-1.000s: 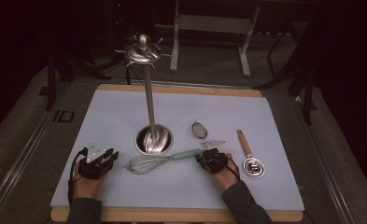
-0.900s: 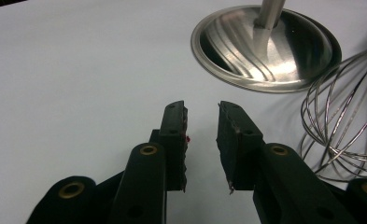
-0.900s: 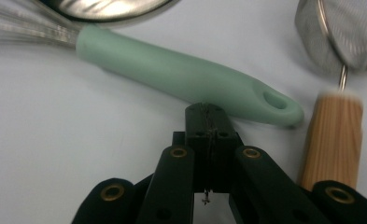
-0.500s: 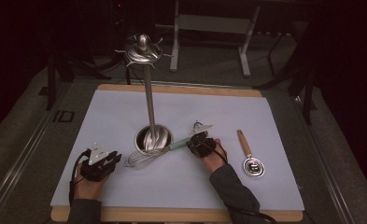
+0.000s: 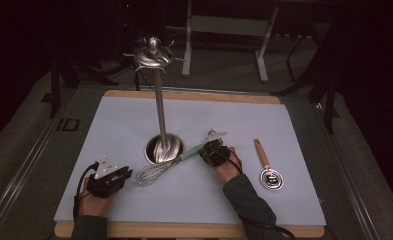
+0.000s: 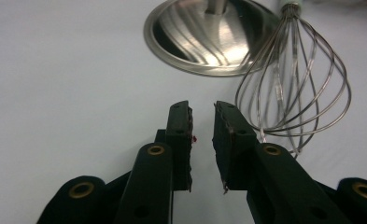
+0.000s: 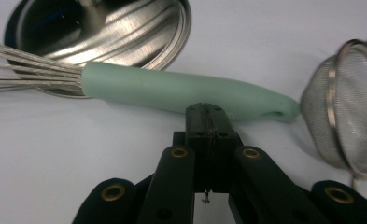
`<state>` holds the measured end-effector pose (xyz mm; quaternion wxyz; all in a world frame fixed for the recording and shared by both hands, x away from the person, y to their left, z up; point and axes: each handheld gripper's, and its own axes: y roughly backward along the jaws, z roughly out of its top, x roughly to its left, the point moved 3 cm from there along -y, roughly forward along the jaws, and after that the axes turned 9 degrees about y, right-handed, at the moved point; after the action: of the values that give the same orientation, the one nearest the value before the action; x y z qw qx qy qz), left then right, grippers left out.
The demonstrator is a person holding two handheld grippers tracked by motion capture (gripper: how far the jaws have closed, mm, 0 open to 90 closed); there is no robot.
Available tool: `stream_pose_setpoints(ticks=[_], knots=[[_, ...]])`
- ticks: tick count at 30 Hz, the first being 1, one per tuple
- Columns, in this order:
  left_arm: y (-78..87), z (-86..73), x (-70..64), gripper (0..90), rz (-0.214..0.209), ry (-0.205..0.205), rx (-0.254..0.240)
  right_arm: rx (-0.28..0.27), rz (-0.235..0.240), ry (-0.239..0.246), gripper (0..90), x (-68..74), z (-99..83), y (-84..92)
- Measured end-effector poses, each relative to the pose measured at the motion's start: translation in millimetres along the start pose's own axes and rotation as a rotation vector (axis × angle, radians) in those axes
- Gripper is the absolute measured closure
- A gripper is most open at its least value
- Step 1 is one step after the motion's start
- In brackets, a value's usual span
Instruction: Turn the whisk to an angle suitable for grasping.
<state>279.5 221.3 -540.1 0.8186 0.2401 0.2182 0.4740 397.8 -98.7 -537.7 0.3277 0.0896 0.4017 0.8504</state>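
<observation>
Right tongs [image 5: 210, 151]: in their own view the two black jaws are clenched tight on each other, with nothing between them, and their tips press against the side of the whisk handle [image 7: 186, 91]. We see them from above a little right of the desk's [image 5: 284, 200] middle, the hand [image 5: 226, 167] behind them toward the near edge.

Left tongs [image 5: 115, 179]: near the near-left corner, resting low over the paper. The jaws stand a narrow gap apart, and they have just been closing. Nothing lies between them; we see bare white surface in the gap. They grip nothing.

Whisk [image 5: 166, 164]: lies slanted across the middle of the desk, pale green handle toward the right tongs, wire head [image 6: 295, 88] toward the left tongs. From the left gripper view the wire head sits just beside the right-hand jaw, apart from it. The handle passes along the rim of the round steel base [image 5: 165, 148], close enough that we cannot tell if they touch.

From that base a tall steel pole [image 5: 160, 107] rises upright to a hooked crown [image 5: 153, 54].

A small mesh strainer [image 7: 342, 107] lies just past the handle's end, on the far side of the right tongs.

Farther right, well apart, a wooden-handled steel tool [image 5: 268, 167] lies flat toward the desk's right edge.
</observation>
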Motion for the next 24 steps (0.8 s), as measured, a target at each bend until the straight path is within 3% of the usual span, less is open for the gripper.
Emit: stream_pose_setpoints(ticks=[10,13,16,19,24], knots=[[-0.9,-8.7,-16.1,77.4,-0.051,-0.041,0.067,-0.023,-0.003,-0.008,88.5,-9.3,-16.1,25.7],[-0.4,-10.5,-25.3,77.4,-0.093,-0.047,0.074,-0.027,-0.001,-0.015,88.2,-10.5,-23.9,32.1],[-3.1,-10.8,-35.1,77.3,-0.115,-0.073,0.089,-0.036,0.017,-0.026,88.2,-8.5,-27.2,35.1],[-9.9,-9.3,-53.6,77.2,-0.145,-0.128,0.114,-0.043,0.04,-0.02,87.4,0.2,-35.2,37.7],[-11.5,-7.8,-60.5,77.4,-0.168,-0.135,0.114,-0.039,0.044,-0.022,87.0,2.8,-41.1,37.5]])
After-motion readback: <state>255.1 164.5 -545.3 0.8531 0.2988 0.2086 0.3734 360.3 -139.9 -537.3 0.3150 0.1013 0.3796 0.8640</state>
